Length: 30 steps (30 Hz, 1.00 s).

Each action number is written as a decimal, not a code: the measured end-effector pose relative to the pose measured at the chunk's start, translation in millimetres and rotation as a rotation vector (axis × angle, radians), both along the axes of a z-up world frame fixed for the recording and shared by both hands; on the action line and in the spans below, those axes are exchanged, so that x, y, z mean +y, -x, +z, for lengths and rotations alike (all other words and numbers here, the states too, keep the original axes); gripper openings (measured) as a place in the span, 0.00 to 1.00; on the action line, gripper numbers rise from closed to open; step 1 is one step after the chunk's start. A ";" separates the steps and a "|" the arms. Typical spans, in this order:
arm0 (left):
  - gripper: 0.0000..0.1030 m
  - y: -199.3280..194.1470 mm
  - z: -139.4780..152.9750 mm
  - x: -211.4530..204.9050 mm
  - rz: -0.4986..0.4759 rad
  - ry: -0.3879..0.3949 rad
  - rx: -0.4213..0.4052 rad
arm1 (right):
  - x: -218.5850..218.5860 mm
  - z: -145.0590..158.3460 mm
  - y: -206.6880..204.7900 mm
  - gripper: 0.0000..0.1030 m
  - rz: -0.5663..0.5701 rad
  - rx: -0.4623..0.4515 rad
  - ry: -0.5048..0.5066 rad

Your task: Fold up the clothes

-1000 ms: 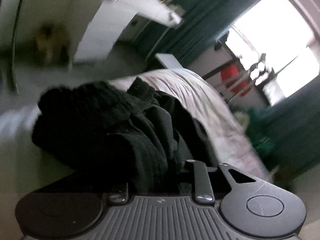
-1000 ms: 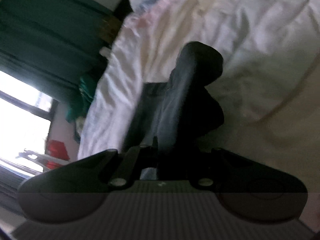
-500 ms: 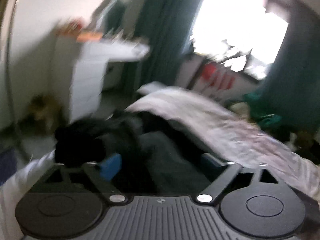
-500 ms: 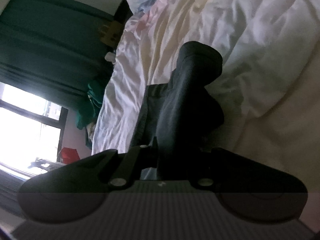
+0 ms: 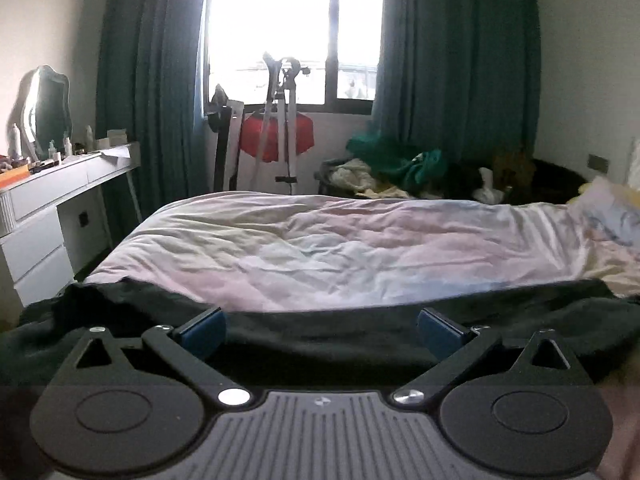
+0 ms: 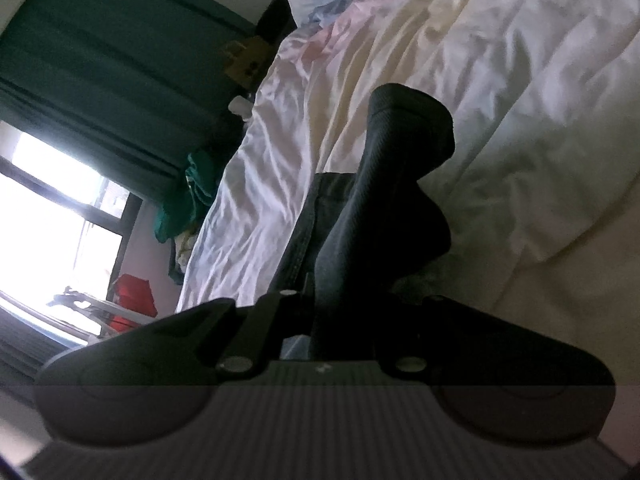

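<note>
Black garment [image 5: 320, 340] lies spread along the near edge of the bed [image 5: 340, 248] in the left wrist view; the left gripper [image 5: 320, 326], clamped on it a second ago, now gapes wide and empty, so that end is laid down. In the right wrist view, the right gripper [image 6: 340, 312] stays closed on a ribbed cuff [image 6: 400, 152]. No writing is legible.

A rumpled pale duvet [image 5: 320, 248] covers the bed across the middle of the frame. Teal curtains [image 5: 452, 60] flank a bright window [image 5: 292, 28] at the top. At left stands a white dresser [image 5: 44, 216] with a mirror [image 5: 44, 108]. Centre, a white stand [image 5: 282, 120] fronts something red [image 5: 276, 138]. A heap of green and pale laundry [image 5: 392, 164] sits right of centre.
</note>
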<state>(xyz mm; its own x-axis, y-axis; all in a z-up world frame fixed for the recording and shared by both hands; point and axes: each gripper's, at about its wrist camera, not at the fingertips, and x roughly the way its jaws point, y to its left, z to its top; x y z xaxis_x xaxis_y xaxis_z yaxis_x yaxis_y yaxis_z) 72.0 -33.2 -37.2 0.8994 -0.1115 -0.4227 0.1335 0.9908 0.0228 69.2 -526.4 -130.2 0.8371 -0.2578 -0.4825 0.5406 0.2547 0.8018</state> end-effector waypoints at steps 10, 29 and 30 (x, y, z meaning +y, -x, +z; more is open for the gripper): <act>0.98 -52.3 -87.7 7.3 0.089 0.001 0.254 | -9.9 -36.6 2.6 0.19 -0.015 -0.021 -0.203; 1.00 -50.1 -82.6 7.7 0.086 -0.011 0.277 | -6.2 -28.5 -31.8 0.15 0.155 0.089 0.152; 1.00 -49.9 -82.7 8.0 0.084 -0.011 0.278 | -5.2 -27.2 -32.4 0.14 0.162 0.112 0.175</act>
